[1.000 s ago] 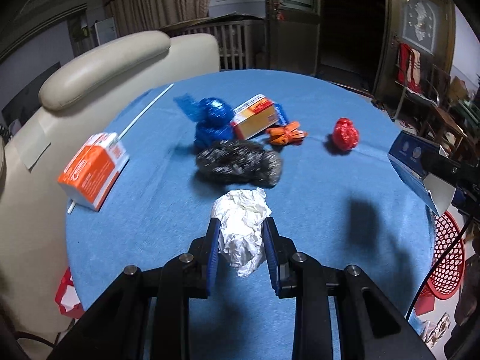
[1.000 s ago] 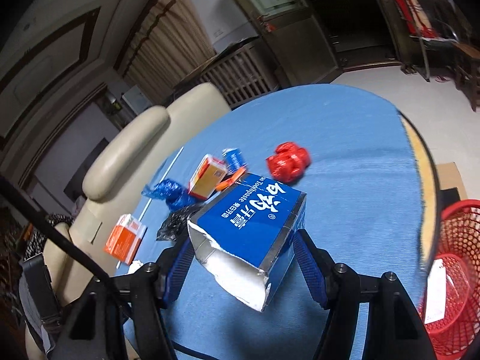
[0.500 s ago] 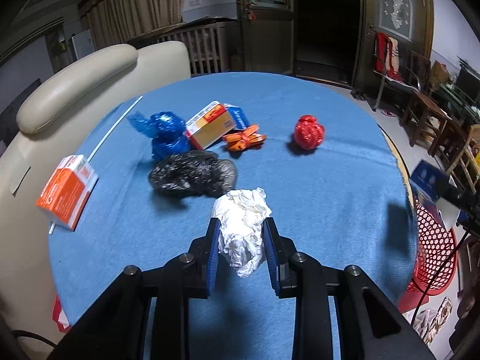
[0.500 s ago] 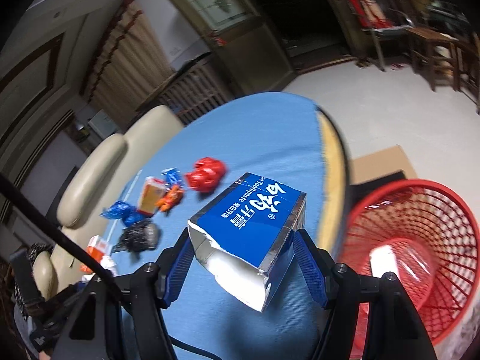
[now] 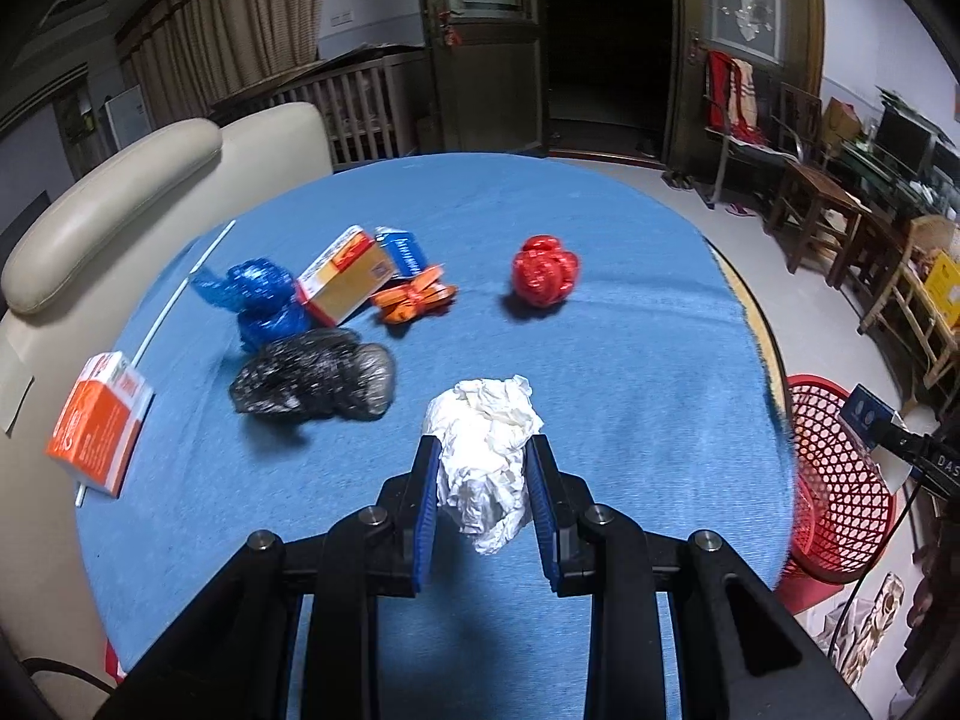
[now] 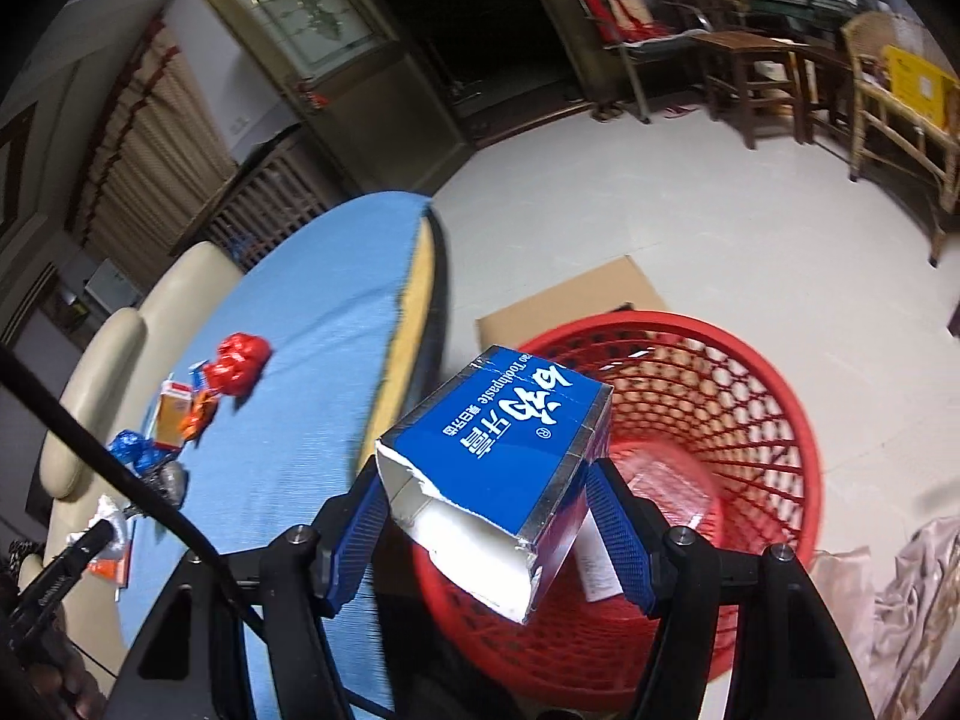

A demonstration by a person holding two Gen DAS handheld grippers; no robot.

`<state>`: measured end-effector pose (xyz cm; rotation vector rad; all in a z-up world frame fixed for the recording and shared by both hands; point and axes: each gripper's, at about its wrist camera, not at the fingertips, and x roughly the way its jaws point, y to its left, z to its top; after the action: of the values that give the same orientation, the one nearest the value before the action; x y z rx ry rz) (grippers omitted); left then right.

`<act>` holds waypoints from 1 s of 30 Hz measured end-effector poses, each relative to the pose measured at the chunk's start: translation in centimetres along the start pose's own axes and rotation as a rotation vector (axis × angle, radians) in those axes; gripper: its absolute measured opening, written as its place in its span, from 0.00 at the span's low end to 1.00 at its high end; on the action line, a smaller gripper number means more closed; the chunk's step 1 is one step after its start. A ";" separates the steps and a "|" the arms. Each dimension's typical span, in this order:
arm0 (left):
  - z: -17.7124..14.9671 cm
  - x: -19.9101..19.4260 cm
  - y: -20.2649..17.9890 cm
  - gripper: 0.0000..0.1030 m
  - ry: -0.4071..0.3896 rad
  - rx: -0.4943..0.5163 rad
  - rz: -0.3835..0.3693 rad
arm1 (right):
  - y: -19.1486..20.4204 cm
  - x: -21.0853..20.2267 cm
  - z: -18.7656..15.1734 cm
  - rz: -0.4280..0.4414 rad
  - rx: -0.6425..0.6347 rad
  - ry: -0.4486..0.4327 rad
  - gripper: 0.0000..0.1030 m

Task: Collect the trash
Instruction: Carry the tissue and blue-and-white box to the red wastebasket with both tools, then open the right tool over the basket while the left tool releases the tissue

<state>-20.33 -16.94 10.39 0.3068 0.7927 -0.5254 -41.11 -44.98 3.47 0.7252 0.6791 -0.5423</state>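
My left gripper (image 5: 483,459) is shut on a crumpled white paper ball (image 5: 485,450), held above the blue tablecloth (image 5: 648,360). My right gripper (image 6: 486,480) is shut on a torn blue toothpaste box (image 6: 504,438), which hangs over the near rim of the red mesh basket (image 6: 738,408) on the floor beside the table. In the left wrist view the basket (image 5: 840,480) shows at the right, with the blue box (image 5: 867,411) above it. Loose trash lies on the table: a red foil ball (image 5: 545,269), an orange wrapper (image 5: 414,299), an orange-and-white carton (image 5: 345,282), a blue wrapper (image 5: 261,300) and a black bag (image 5: 315,375).
A second orange box (image 5: 99,423) and a white straw (image 5: 180,294) lie at the table's left edge, next to a cream armchair (image 5: 114,198). Flat cardboard (image 6: 570,300) lies on the floor behind the basket. Wooden chairs (image 6: 756,78) stand further off. The basket holds a clear wrapper (image 6: 666,486).
The right gripper swung with the blue box off the table and down to above the red basket. The left gripper carried the paper ball to the right; the basket came into its view.
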 end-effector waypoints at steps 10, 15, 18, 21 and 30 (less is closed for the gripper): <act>1.2 -0.3 -4.3 0.29 -0.015 0.068 -0.047 | -2.5 0.2 0.2 -0.035 0.032 0.010 0.70; 1.8 -0.1 -7.7 0.29 -0.016 0.118 -0.096 | -3.2 1.5 0.4 -0.072 0.057 0.052 0.92; 1.9 -0.1 -10.3 0.29 -0.016 0.167 -0.135 | -4.1 1.0 0.6 -0.071 0.081 0.029 0.94; 1.9 0.2 -12.9 0.29 -0.006 0.211 -0.176 | -5.0 0.1 1.0 -0.068 0.108 -0.002 0.94; 0.7 1.3 -22.2 0.29 0.056 0.360 -0.350 | -8.9 -2.5 2.2 -0.057 0.235 -0.084 0.94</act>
<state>-31.44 -36.18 8.43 0.5208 0.8087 -0.9971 -47.79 -51.68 2.82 0.8994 0.5638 -0.7088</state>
